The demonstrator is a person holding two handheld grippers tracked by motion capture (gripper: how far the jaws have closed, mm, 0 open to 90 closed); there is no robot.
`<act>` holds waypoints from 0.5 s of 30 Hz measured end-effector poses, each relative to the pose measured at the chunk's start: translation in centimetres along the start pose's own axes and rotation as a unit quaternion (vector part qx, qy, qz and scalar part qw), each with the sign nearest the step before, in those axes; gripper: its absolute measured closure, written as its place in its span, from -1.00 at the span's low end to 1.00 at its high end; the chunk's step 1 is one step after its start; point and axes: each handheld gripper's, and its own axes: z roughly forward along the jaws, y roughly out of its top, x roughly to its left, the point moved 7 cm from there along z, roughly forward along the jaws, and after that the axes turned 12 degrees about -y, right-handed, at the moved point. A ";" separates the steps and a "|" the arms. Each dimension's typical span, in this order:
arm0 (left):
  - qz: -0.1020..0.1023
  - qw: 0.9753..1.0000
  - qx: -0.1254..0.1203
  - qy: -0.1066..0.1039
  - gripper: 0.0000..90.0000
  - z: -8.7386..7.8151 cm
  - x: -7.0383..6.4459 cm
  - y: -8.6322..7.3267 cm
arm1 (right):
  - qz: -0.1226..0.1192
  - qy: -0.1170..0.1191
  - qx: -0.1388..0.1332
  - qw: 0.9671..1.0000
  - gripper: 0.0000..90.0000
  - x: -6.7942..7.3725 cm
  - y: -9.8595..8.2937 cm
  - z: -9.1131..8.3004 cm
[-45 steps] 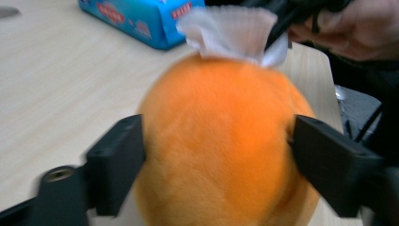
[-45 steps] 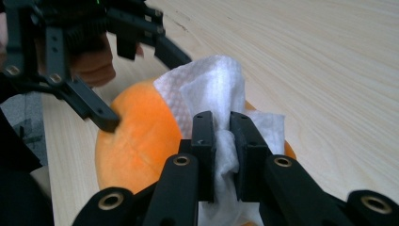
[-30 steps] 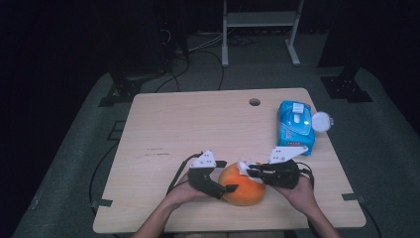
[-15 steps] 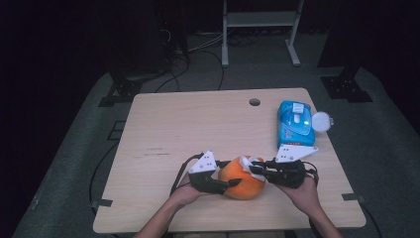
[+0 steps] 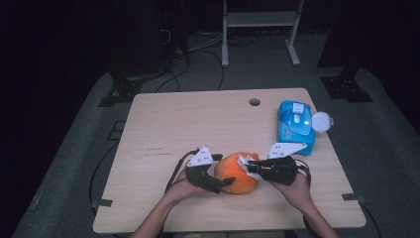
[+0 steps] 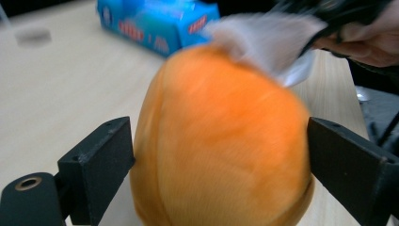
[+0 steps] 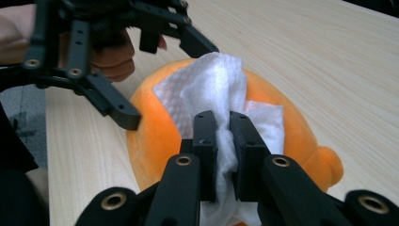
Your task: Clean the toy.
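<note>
Wiping is under way: the right gripper [image 7: 221,141] has its jaws pinching a white wipe [image 7: 211,89] and presses it onto the top of the orange toy [image 5: 237,172], which sits near the front edge of the desk [image 5: 198,119]. The left gripper [image 6: 221,160] steadies the toy, its jaws spread around it and touching both flanks (the view there is blurred). The wipe covers part of the upper surface, so the sides look yet to be done. A blue wipe pack [image 5: 295,126] lies beyond, lid open.
</note>
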 end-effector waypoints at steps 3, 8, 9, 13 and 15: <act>0.013 1.000 0.006 0.001 -0.54 0.1 -0.4 -0.1 | -0.001 -0.007 0.000 1.000 0.80 0.1 0.1 -0.1; 0.056 0.998 0.024 0.015 -0.41 0.8 -1.8 0.6 | -0.040 -0.008 -0.027 0.999 0.80 2.4 1.5 -0.6; 0.069 0.997 0.032 0.020 -0.41 1.1 -2.2 0.6 | -0.050 -0.003 -0.029 0.998 0.80 3.2 1.8 -0.5; 0.096 0.994 0.046 0.027 -0.39 1.4 -2.8 0.6 | -0.081 -0.007 -0.023 0.996 0.80 4.7 2.2 0.1; 0.089 0.995 0.040 0.023 -0.38 1.3 -2.6 0.5 | -0.068 -0.010 -0.023 0.997 0.80 3.9 2.2 -0.1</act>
